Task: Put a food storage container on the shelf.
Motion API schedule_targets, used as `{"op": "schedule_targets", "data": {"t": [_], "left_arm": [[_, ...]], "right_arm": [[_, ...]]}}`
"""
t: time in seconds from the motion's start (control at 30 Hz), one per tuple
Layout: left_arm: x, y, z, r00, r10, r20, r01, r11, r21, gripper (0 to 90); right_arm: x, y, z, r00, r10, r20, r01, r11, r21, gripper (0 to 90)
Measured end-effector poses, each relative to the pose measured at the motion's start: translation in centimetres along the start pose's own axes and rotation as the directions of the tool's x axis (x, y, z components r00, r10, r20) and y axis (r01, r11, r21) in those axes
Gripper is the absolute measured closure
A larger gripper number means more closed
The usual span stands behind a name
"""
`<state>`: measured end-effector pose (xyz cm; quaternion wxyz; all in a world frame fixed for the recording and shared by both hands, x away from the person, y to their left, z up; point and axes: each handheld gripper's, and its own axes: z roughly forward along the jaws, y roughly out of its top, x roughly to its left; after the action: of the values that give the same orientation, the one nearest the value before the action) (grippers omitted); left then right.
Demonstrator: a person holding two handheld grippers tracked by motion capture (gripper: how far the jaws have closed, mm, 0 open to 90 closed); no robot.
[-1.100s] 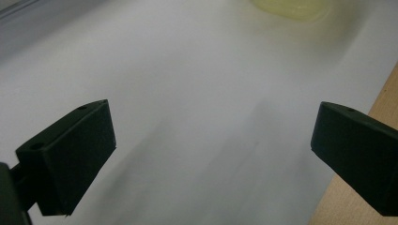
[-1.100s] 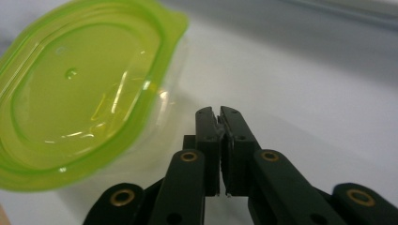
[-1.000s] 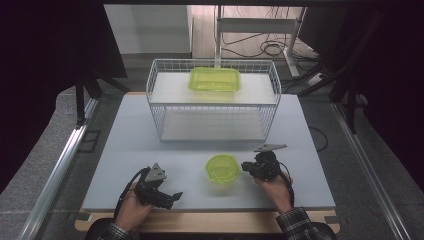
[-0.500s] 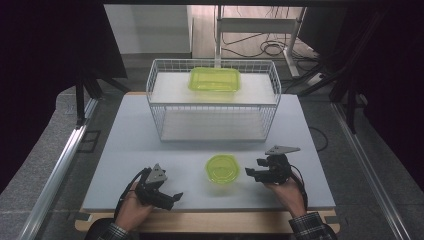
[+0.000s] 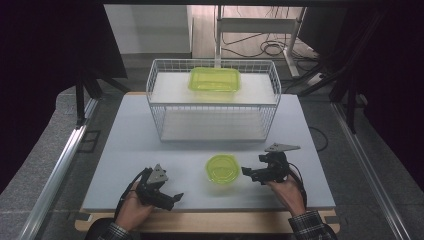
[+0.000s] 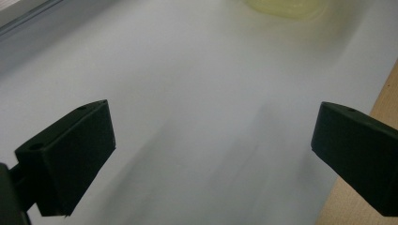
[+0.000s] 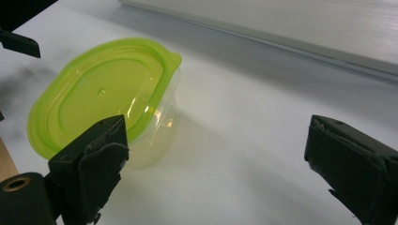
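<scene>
- The left gripper [image 5: 167, 197] is resting low near the front left edge of the pale grey surface [image 5: 125, 145], its jaws spread wide over nothing, probably parked out of the way of the other hand's work.
- The small round clear plastic container with a lime-green lid [image 5: 222, 168] is sitting upright on the surface between the two grippers, just in front of the white wire basket [image 5: 160, 95], likely waiting to be picked up.
- The right gripper [image 5: 250, 173] is hovering just beside the container's right side, jaws spread apart and gripping nothing; in the right gripper view one jaw is overlapping the container [image 7: 105, 96], suggesting an approach for a side grasp.
- A larger rectangular lime-green lidded container [image 5: 214, 79] is lying in the basket's upper level, well apart from both grippers.
</scene>
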<state>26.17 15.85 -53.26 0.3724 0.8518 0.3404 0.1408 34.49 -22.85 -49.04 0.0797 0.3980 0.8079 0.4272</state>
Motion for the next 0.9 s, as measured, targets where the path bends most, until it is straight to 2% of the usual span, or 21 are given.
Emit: {"op": "schedule_targets", "data": {"t": [0.13,0.3,0.43,0.5,0.57,0.67,0.77,0.9], "left_arm": [[0.0,0.0,0.1,1.0000,0.001,-0.001,-0.001,1.0000,0.002,0.0],[0.0,0.0,0.2,1.0000,0.009,-0.004,-0.009,0.9999,0.006,0.0],[0.0,0.0,0.1,1.0000,0.009,-0.003,-0.009,1.0000,0.003,0.0],[0.0,0.0,0.1,0.9999,0.014,-0.002,-0.014,0.9999,0.006,0.0],[0.0,0.0,0.2,0.9999,0.015,-0.002,-0.015,0.9999,0.007,0.0],[0.0,0.0,0.2,0.9998,0.019,-0.003,-0.019,0.9998,0.008,0.0],[0.0,0.0,0.2,0.9998,0.021,-0.006,-0.021,0.9997,0.008,0.0],[0.0,0.0,0.1,0.9998,0.021,-0.007,-0.021,0.9998,0.007,0.0]], "right_arm": [[0.1,0.5,0.2,0.9998,0.010,-0.017,-0.010,1.000,0.005,6.5],[0.4,1.2,0.7,0.9976,0.038,-0.058,-0.035,0.998,0.047,5.0],[0.7,1.7,1.2,0.9976,0.037,-0.058,-0.034,0.997,0.064,6.2],[0.8,2.0,1.2,0.9977,0.037,-0.057,-0.033,0.997,0.063,10.9],[0.8,2.4,1.4,0.9955,0.056,-0.076,-0.052,0.997,0.052,16.8],[0.6,2.8,1.6,0.9885,0.095,-0.118,-0.089,0.995,0.051,25.3],[0.3,3.1,1.9,0.9844,0.113,-0.135,-0.105,0.992,0.065,32.2],[-0.2,3.2,2.3,0.9735,0.162,-0.162,-0.151,0.986,0.077,40.5]]}}
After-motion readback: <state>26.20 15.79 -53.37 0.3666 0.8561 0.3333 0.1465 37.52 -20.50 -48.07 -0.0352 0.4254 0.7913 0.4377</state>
